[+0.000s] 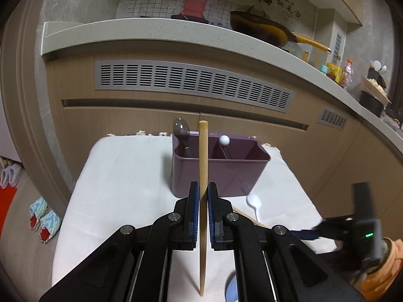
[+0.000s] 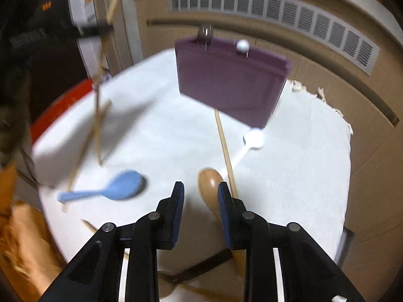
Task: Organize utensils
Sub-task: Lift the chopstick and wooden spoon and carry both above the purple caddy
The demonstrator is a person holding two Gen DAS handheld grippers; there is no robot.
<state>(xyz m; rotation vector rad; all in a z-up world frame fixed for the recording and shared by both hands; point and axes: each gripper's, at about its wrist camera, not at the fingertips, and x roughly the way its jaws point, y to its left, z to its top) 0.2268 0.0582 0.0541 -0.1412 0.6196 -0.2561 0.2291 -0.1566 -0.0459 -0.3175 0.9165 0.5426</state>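
Note:
My left gripper (image 1: pixel 202 188) is shut on a wooden chopstick (image 1: pixel 203 151), held upright just in front of the purple utensil holder (image 1: pixel 216 173). The holder has a dark spoon (image 1: pixel 180 128) and a white-tipped utensil (image 1: pixel 224 141) in it. A white plastic spoon (image 1: pixel 254 202) lies to the holder's right. My right gripper (image 2: pixel 201 188) is open above a brown wooden spoon (image 2: pixel 210 183). A chopstick (image 2: pixel 225 151), the white spoon (image 2: pixel 253 139) and a blue spoon (image 2: pixel 118 187) lie on the white cloth (image 2: pixel 302 163). The holder (image 2: pixel 226 80) stands beyond.
The white-covered table (image 1: pixel 121 176) stands against a beige cabinet with grey vents (image 1: pixel 194 83). A counter above holds a yellow pan (image 1: pixel 262 30) and bottles. Slippers (image 1: pixel 44 219) lie on the floor at left. The right view is blurred; more chopsticks (image 2: pixel 98 125) show at its left.

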